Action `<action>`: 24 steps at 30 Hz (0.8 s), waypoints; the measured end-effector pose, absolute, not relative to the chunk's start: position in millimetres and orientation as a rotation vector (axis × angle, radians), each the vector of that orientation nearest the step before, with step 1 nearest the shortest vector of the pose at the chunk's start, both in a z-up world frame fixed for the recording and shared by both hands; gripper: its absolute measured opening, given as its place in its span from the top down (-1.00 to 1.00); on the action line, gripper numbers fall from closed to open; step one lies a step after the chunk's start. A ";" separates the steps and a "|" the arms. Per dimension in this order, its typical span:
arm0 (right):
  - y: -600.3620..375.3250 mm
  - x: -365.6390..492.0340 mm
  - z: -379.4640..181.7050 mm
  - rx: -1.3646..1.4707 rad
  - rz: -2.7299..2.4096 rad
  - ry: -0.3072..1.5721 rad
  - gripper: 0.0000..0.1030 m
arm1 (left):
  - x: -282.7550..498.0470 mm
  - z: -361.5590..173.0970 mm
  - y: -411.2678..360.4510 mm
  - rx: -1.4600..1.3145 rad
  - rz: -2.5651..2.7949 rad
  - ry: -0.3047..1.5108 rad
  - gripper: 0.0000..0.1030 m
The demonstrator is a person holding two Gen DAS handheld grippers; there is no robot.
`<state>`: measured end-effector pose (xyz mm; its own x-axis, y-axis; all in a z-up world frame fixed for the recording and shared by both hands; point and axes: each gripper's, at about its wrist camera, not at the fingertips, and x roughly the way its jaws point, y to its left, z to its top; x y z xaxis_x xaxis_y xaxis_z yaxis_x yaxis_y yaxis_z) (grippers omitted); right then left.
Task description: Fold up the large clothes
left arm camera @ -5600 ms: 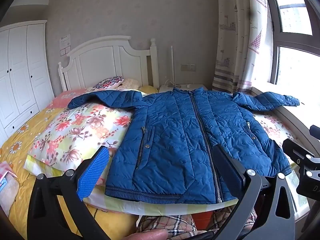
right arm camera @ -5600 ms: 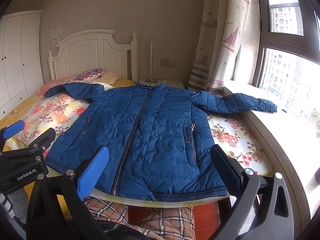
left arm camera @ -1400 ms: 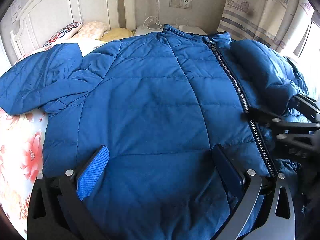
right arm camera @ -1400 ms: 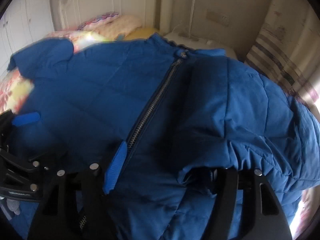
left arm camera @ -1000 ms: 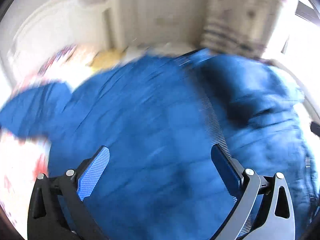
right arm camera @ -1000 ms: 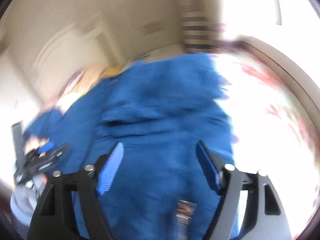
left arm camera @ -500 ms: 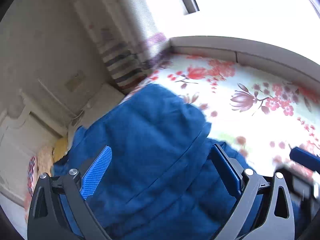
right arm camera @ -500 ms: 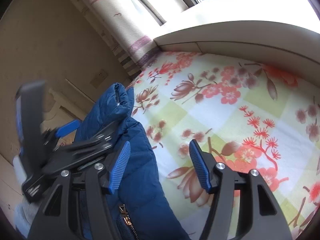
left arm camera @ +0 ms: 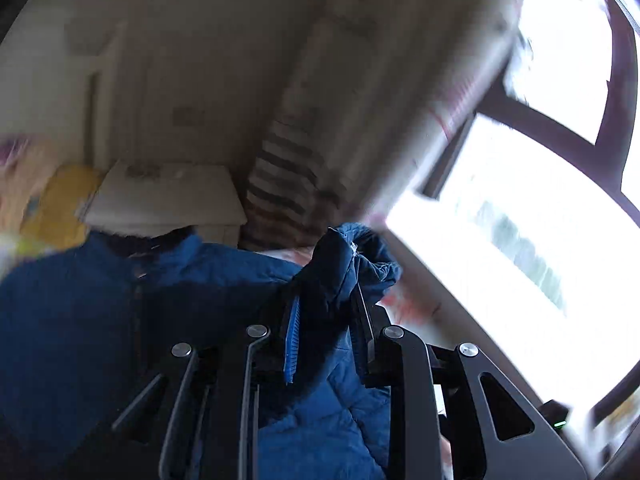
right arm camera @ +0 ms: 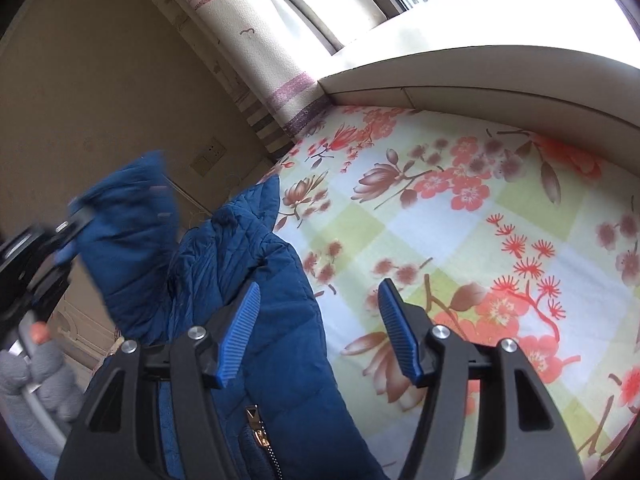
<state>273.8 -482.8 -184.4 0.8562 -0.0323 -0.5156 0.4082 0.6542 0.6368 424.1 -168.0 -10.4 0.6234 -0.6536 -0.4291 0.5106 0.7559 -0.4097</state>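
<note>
While L gripper pinches the sleeve cuff of the blue jacket, R gripper hangs spread, empty, over jacket edge. Jacket body lies below-left of R; floral sheet ahead. Step: sleeve fold, prob. Next: carry cuff across chest, release.

No text, label, brand or number is legible in either view; the left wrist view is too blurred to read anything
</note>
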 end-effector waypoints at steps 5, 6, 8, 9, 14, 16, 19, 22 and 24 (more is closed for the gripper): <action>-483.2 272.5 -184.1 0.834 -0.263 0.492 -0.28 | 431.3 -58.2 -25.8 -0.569 -0.526 0.661 0.52; -483.0 272.1 -183.7 0.832 -0.262 0.491 -0.29 | 431.0 -73.6 -5.9 -0.596 -0.487 0.685 0.49; -481.9 271.6 -182.7 0.829 -0.265 0.491 -0.29 | 428.0 -104.8 31.6 -0.647 -0.382 0.754 0.36; -481.3 271.6 -182.3 0.826 -0.266 0.492 -0.29 | 426.5 -119.5 47.7 -0.687 -0.352 0.791 0.36; -477.1 271.1 -180.4 0.806 -0.280 0.504 -0.29 | 426.9 -149.6 80.5 -0.778 -0.355 0.855 0.36; -475.3 271.5 -179.8 0.796 -0.286 0.510 -0.29 | 430.0 -152.3 81.1 -0.783 -0.392 0.864 0.30; -474.3 272.5 -179.5 0.783 -0.292 0.513 -0.30 | 438.2 -155.4 72.2 -0.783 -0.419 0.891 -0.13; -473.0 273.9 -179.5 0.774 -0.292 0.521 -0.31 | 450.2 -158.1 68.2 -0.831 -0.425 0.882 -0.45; -472.1 275.4 -179.6 0.767 -0.293 0.527 -0.31 | 460.7 -157.2 67.6 -0.862 -0.406 0.876 -0.45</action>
<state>275.4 -472.1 -179.6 0.8325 -0.0619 -0.5505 0.4347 0.6890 0.5799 460.7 67.7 -157.2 0.5955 -0.6293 -0.4993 -0.0265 0.6058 -0.7952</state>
